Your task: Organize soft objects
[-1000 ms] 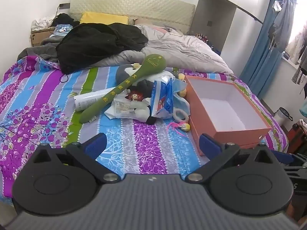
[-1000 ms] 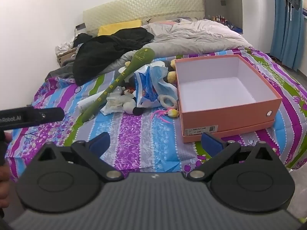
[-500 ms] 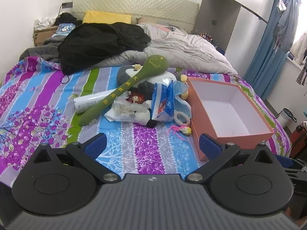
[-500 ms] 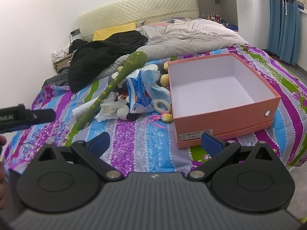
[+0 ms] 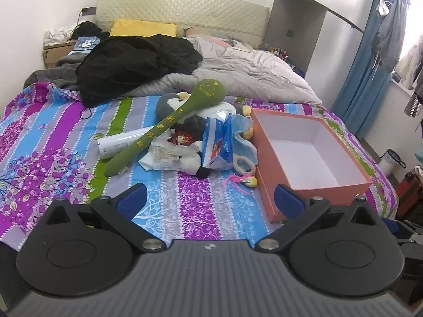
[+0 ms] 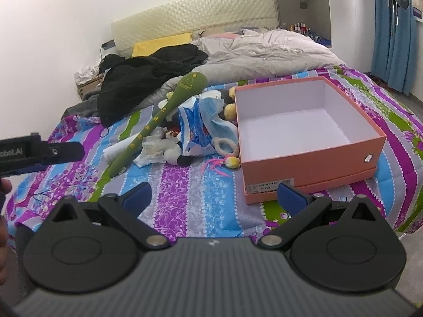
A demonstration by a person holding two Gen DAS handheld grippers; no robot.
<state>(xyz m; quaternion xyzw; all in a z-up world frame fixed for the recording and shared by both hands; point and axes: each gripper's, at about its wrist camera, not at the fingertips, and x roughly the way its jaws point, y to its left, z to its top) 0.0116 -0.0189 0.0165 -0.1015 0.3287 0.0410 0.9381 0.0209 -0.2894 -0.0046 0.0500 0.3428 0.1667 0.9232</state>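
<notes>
Lying heaped on the striped bedspread [image 5: 60, 121]: long green plush mallet [image 5: 169, 128] propped across penguin plush [image 5: 171, 104], blue-white bag [image 5: 218, 142], just left of open orange box [image 5: 312, 185]. Hovering near the bed edge, left gripper [image 5: 210, 200] and right gripper [image 6: 214, 194], both spread wide, gripping nothing.

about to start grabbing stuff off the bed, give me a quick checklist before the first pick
1. Left gripper open, holding nothing: ok.
2. Right gripper open, holding nothing: ok.
3. Orange box open, nothing inside, beside the pile: ok.
4. Green plush mallet lies on top of the pile, reachable first: ok.
5. Non-soft items mixed in, such as the white tube and blue plastic bag: not ok, sort them out.
6. What lies under the pile: cannot tell.
</notes>
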